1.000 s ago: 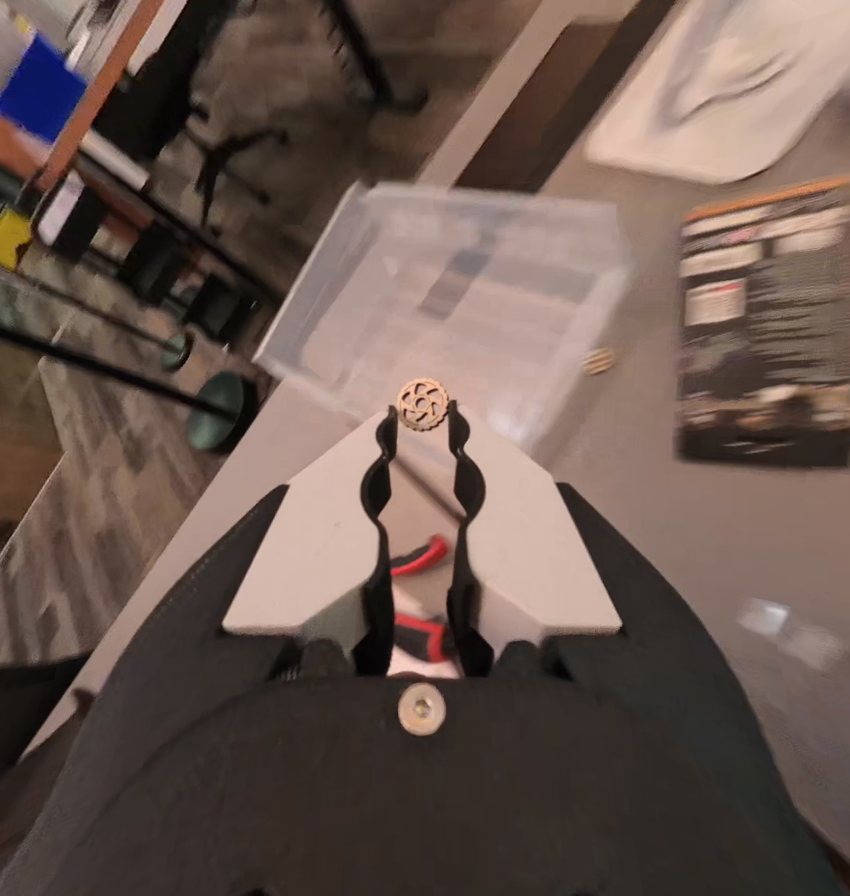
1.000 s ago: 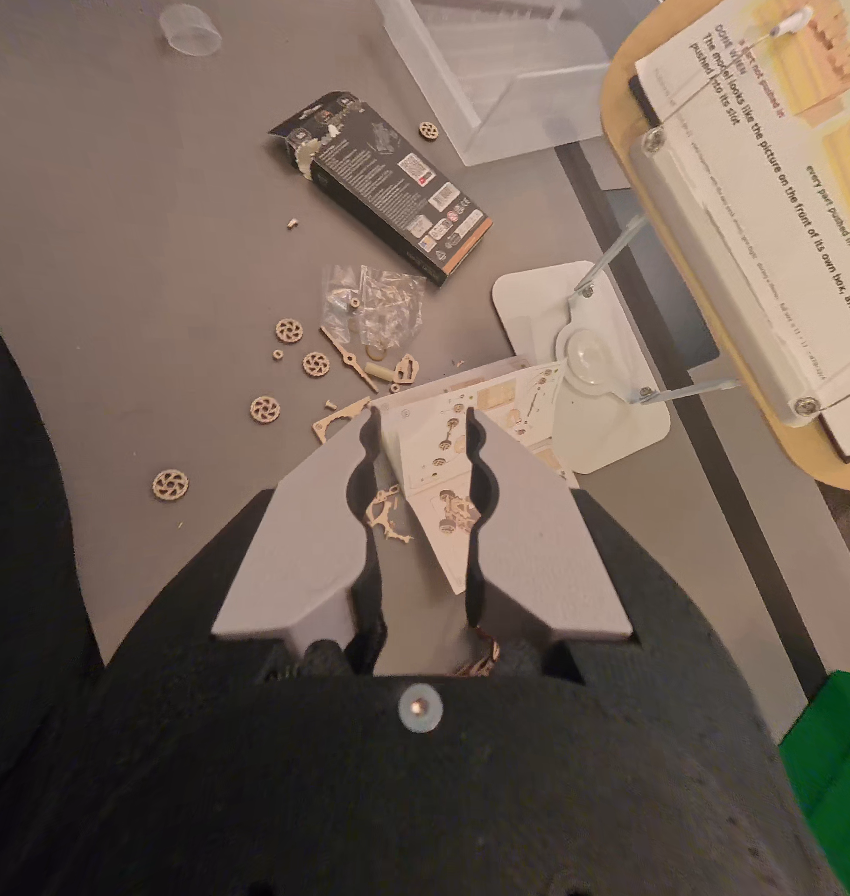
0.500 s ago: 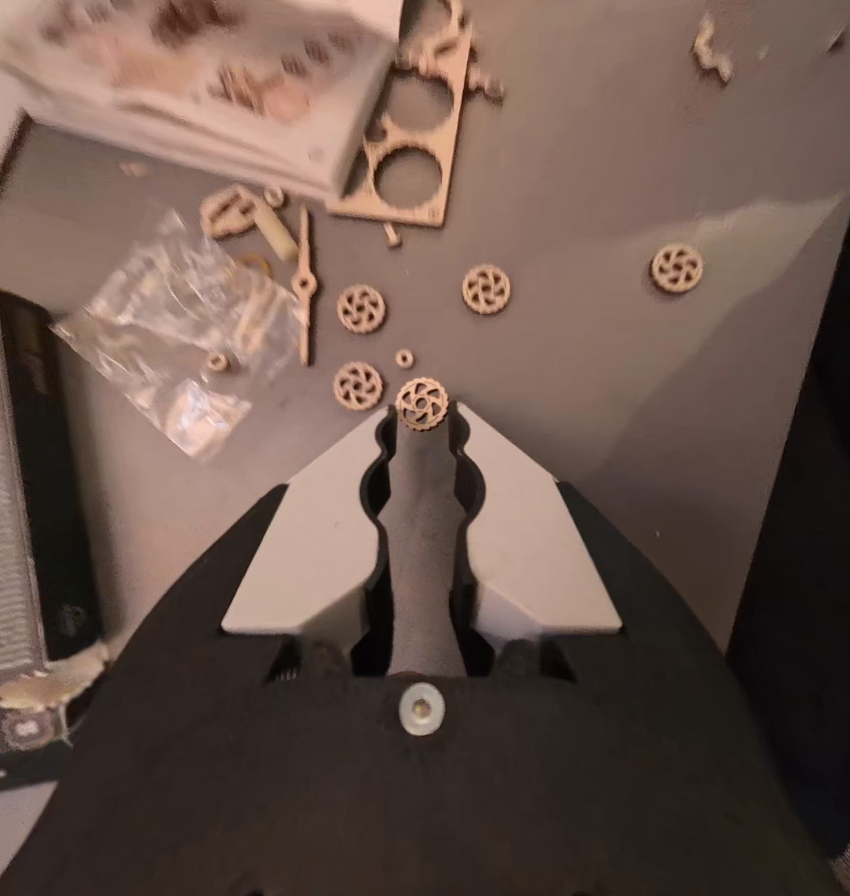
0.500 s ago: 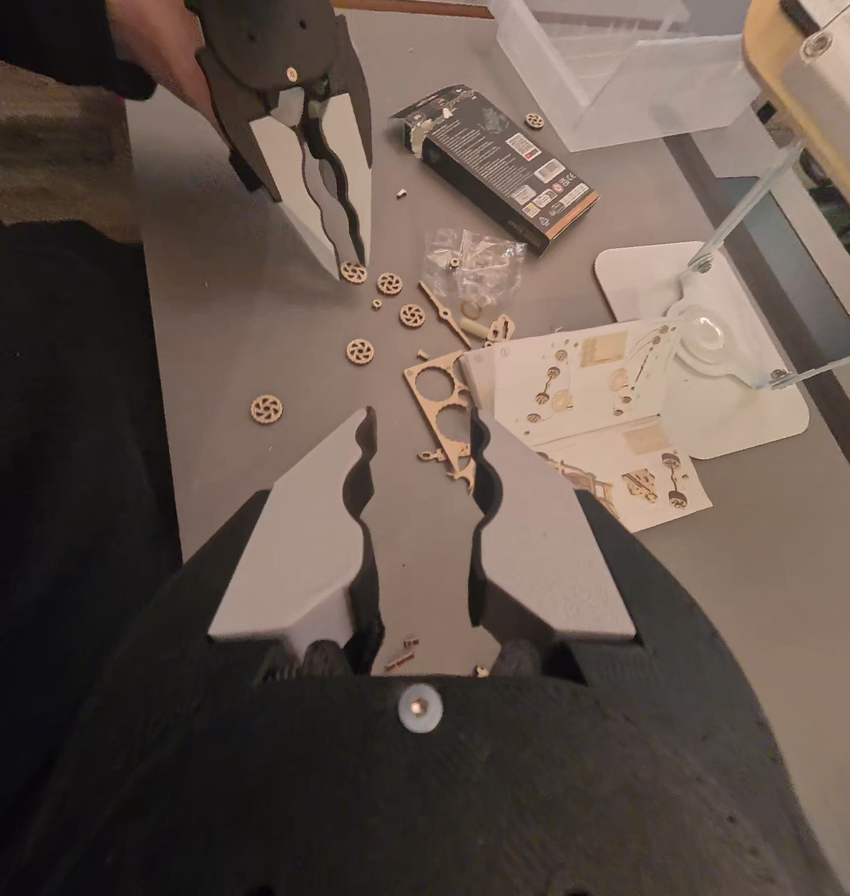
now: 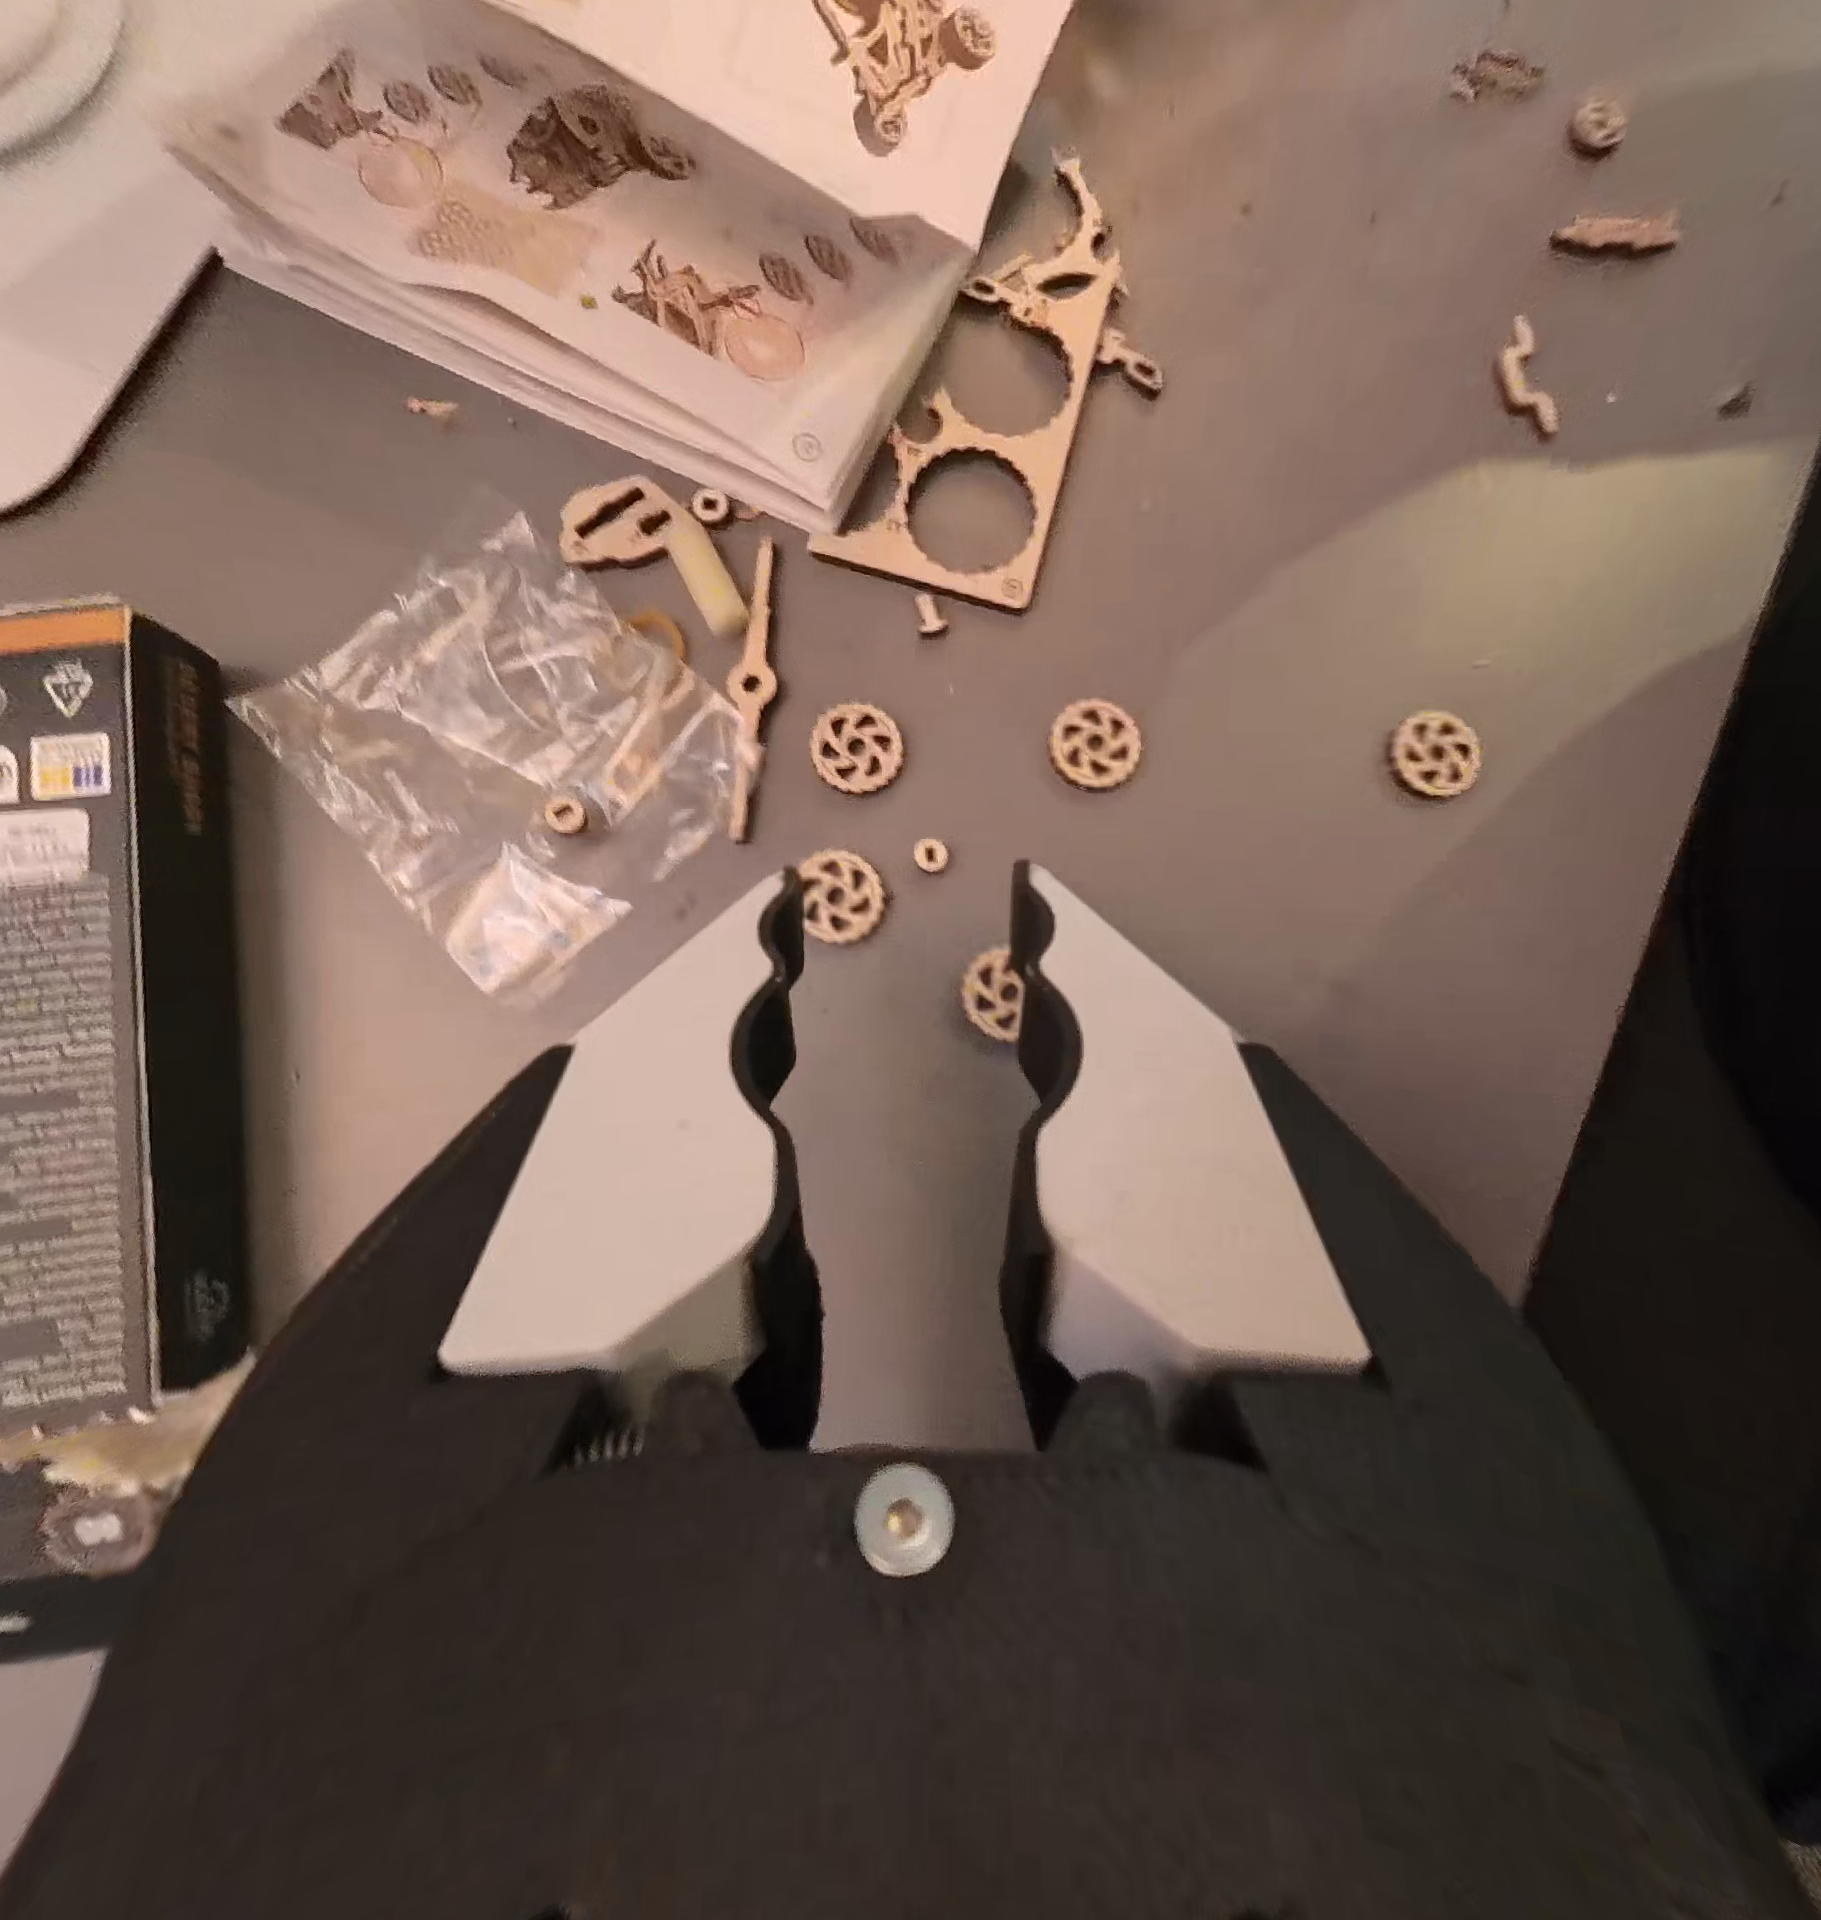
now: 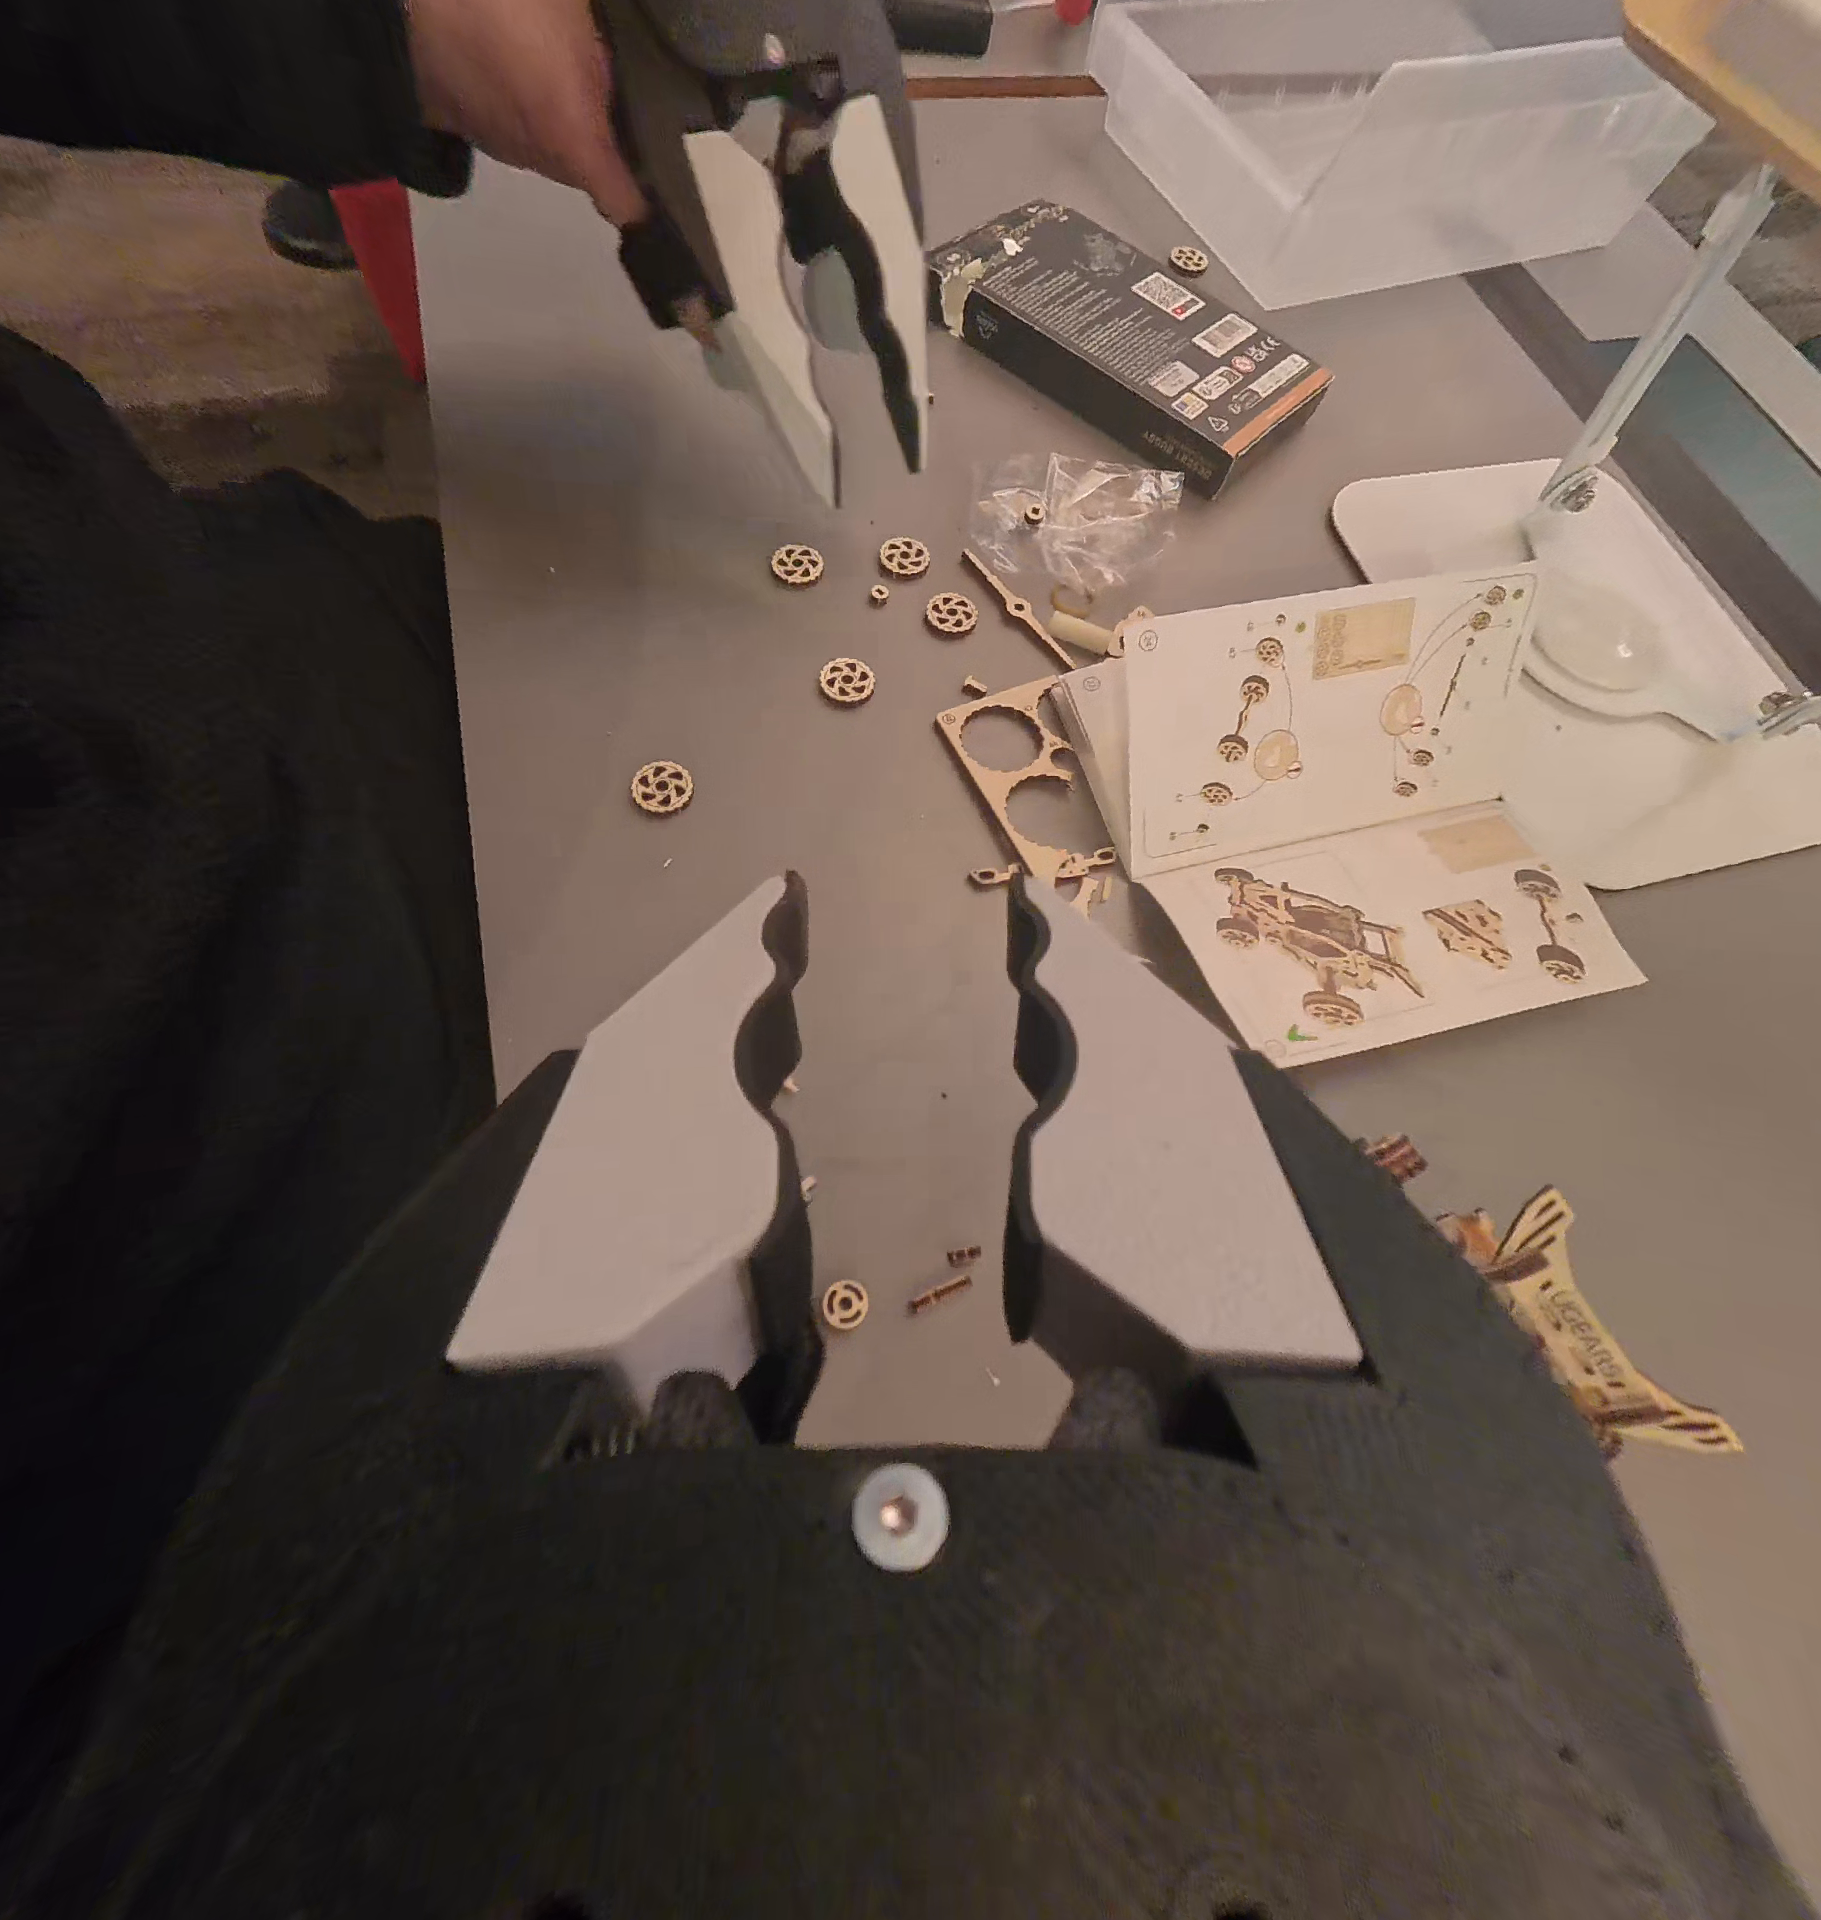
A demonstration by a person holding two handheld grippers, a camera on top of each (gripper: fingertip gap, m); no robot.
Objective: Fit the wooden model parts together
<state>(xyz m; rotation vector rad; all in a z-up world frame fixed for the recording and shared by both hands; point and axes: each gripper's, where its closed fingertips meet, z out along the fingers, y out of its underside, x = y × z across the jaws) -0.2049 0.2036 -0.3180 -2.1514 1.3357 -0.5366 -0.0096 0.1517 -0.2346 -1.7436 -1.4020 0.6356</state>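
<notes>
Wooden gear wheels lie flat and loose on the grey surface, gathered just beside the open instruction booklet; they seem laid out so each can be picked singly. One wheel sits partly behind a finger of the left gripper, which hangs over the cluster with its jaws spread wide and nothing between them. The right gripper is likewise wide open and empty, hovering nearer the person than the booklet, above a small wooden disc and slivers of wood.

A punched-out plywood sheet pokes from under the booklet's edge, and a clear plastic bag of small fittings lies on the booklet's far side, between it and the black product box. Booklet pages show assembly drawings, probably kept open for reference. The box carries printed labels and the striped wooden piece at the right gripper's side bears lettering; I leave both unread.

No parts are joined yet, by my judgement.
</notes>
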